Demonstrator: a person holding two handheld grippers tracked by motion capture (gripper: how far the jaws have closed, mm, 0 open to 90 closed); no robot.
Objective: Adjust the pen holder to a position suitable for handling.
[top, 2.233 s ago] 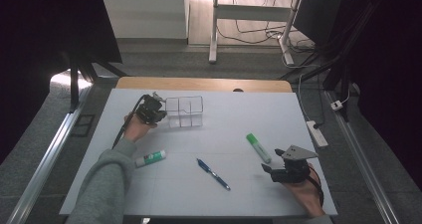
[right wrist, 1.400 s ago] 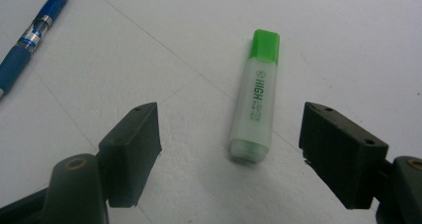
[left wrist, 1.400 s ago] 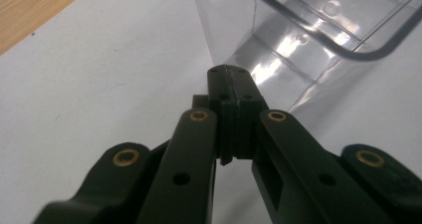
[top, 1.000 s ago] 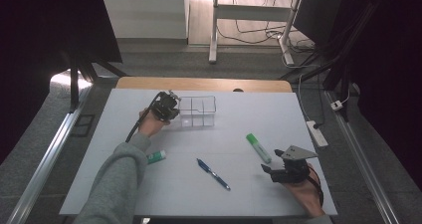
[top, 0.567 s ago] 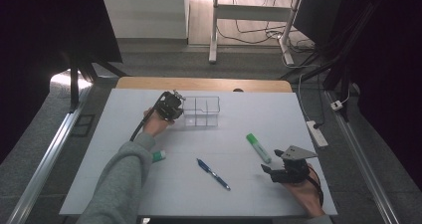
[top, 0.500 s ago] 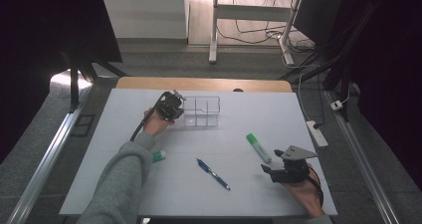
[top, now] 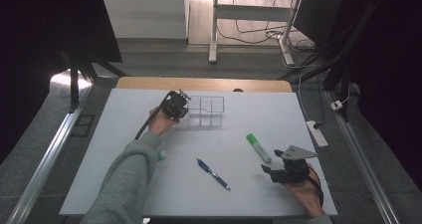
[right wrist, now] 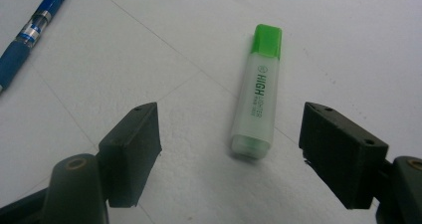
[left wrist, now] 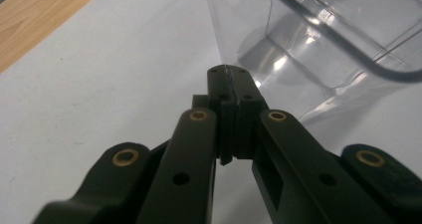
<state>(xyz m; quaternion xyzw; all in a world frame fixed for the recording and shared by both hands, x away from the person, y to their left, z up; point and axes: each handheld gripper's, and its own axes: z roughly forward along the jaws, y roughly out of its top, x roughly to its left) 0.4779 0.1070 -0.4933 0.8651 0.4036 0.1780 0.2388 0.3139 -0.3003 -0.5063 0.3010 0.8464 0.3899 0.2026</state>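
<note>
I see the clear plastic box (top: 206,111) standing on the far part of the white tabletop (top: 124,184), its inside split into compartments by thin walls. My left tongs (top: 177,106) sit at its left end, just beside the wall. In the left gripper view the box (left wrist: 318,40) rises close ahead and to the right of the tips, and the two black jaws are pressed together with nothing between them. Whether the tips actually touch the wall I cannot tell.

Nearer to me, a green highlighter (top: 258,147) lies flat on the tabletop, its cap pointing away. My right tongs (top: 276,170) rest just short of it, low over the surface. In the right gripper view the highlighter (right wrist: 258,100) lies ahead between the two jaws, which stand wide apart and clear of it on both sides.

A blue pen (top: 213,173) lies at a slant between the two hands, well apart from the box. Its end shows at the upper left of the right gripper view (right wrist: 30,32).
</note>
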